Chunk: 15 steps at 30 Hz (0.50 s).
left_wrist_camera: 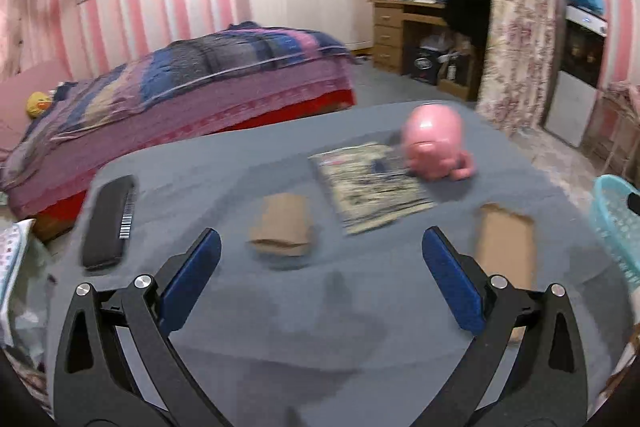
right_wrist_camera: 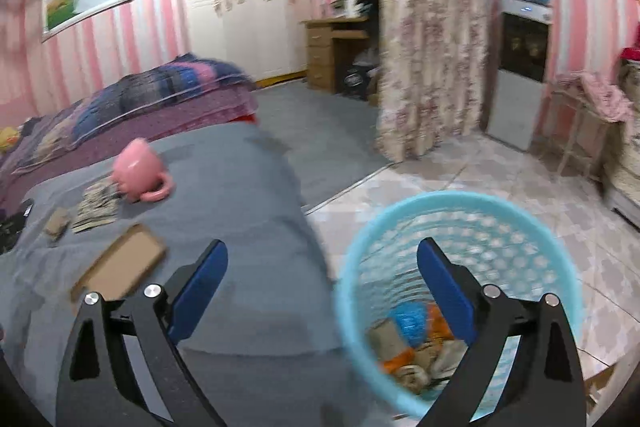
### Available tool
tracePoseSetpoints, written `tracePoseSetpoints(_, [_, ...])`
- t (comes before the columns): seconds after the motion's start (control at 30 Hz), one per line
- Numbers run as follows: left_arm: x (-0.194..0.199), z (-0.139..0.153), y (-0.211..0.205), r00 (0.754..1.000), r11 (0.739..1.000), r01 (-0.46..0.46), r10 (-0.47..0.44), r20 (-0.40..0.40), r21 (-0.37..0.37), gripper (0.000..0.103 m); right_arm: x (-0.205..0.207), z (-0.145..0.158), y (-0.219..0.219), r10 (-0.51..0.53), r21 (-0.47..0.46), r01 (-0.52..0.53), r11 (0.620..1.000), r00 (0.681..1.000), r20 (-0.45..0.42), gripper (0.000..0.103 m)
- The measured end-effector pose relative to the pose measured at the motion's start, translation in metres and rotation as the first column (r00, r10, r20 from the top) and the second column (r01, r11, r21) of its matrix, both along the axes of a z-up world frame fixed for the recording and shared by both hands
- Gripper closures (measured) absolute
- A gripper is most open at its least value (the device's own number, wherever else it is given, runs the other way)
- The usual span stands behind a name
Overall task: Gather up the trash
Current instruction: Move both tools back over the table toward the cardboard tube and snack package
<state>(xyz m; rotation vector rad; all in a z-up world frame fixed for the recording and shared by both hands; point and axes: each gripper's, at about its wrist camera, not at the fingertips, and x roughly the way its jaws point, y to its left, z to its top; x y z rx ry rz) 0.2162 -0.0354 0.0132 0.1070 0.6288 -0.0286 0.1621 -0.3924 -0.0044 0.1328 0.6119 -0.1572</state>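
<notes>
On the grey-covered table [left_wrist_camera: 320,327] lie a crumpled brown cardboard piece [left_wrist_camera: 282,225] and a flat cardboard piece [left_wrist_camera: 506,251]. My left gripper [left_wrist_camera: 322,247] is open just short of the crumpled piece, nothing between its fingers. The flat cardboard [right_wrist_camera: 120,263] also shows in the right wrist view, left of my right gripper [right_wrist_camera: 322,259]. That gripper is open and empty, spanning the table edge and a light blue mesh trash basket [right_wrist_camera: 460,219]. Inside the basket is mixed trash [right_wrist_camera: 412,347].
A pink mug [left_wrist_camera: 436,143] lies beside a printed booklet [left_wrist_camera: 372,183] at the table's far side. A black case with a barcode [left_wrist_camera: 108,223] lies at the left. A bed [left_wrist_camera: 180,95] stands beyond the table. The basket [left_wrist_camera: 616,223] stands on tiled floor right of the table.
</notes>
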Motion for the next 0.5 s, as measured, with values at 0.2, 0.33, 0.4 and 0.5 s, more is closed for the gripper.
tracePoseSetpoints(0.2, [0.027, -0.01, 0.053, 0.998, 0.999, -0.045, 0.045, -0.036, -0.015, 0.006, 0.037, -0.001, 0.057, 0.114, 0.002, -0.114, 0.994, 0.993, -0.042, 0.009])
tracePoseSetpoints(0.33, [0.052, -0.022, 0.056, 0.996, 0.999, -0.019, 0.017, -0.086, -0.027, 0.006, 0.065, -0.001, 0.089, 0.162, -0.006, -0.162, 0.987, 0.985, -0.052, 0.009])
tracePoseSetpoints(0.4, [0.066, -0.029, 0.05, 0.994, 1.0, 0.002, -0.005, -0.112, -0.026, 0.006, 0.083, -0.002, 0.105, 0.184, -0.016, -0.186, 0.982, 0.981, -0.068, 0.009])
tracePoseSetpoints(0.5, [0.081, -0.042, 0.043, 0.99, 0.999, 0.006, -0.01, -0.143, -0.032, 0.008, 0.099, -0.005, 0.127, 0.216, -0.029, -0.22, 0.975, 0.972, -0.093, 0.009])
